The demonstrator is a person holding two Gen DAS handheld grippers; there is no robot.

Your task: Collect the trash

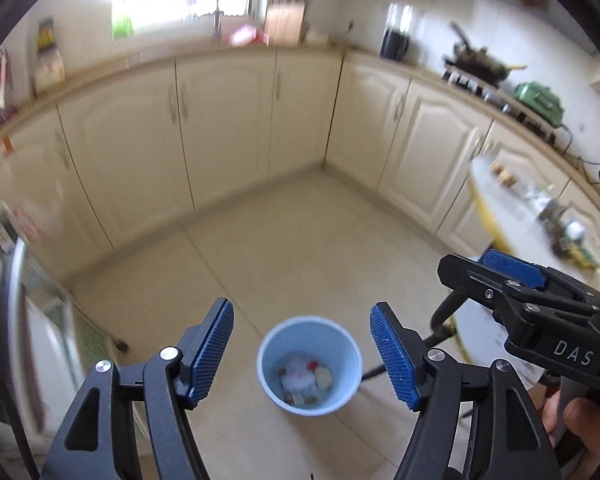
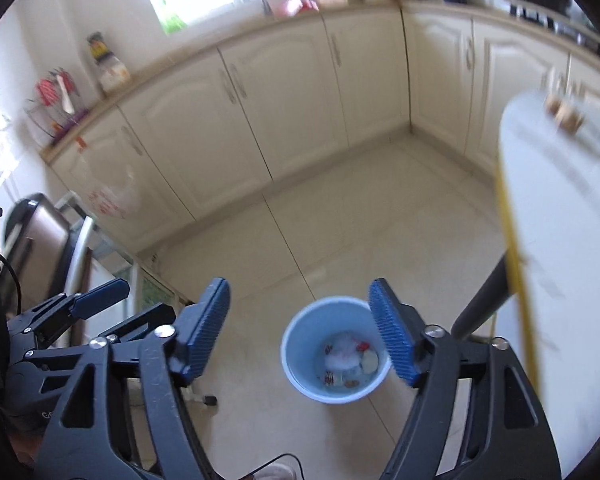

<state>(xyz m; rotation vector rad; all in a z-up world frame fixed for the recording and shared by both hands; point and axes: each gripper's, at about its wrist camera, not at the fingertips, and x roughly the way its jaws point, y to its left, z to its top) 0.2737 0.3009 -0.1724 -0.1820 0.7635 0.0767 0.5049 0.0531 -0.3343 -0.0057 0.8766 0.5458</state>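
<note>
- Bin [image 1: 310,366], light blue, on floor below & between L gripper [image 1: 302,354] pads; scraps inside.
- L gripper: released, empty.
- R gripper [image 2: 300,330]: released, empty, above bin.

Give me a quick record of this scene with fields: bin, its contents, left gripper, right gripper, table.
bin: light blue round plastic bin standing upright on the cream tiled floor
contents: white crumpled paper and small wrappers at the bottom
left gripper: open, nothing between its fingers
right gripper: open, nothing held
table: white round table with yellow edge, right of the bin
</note>
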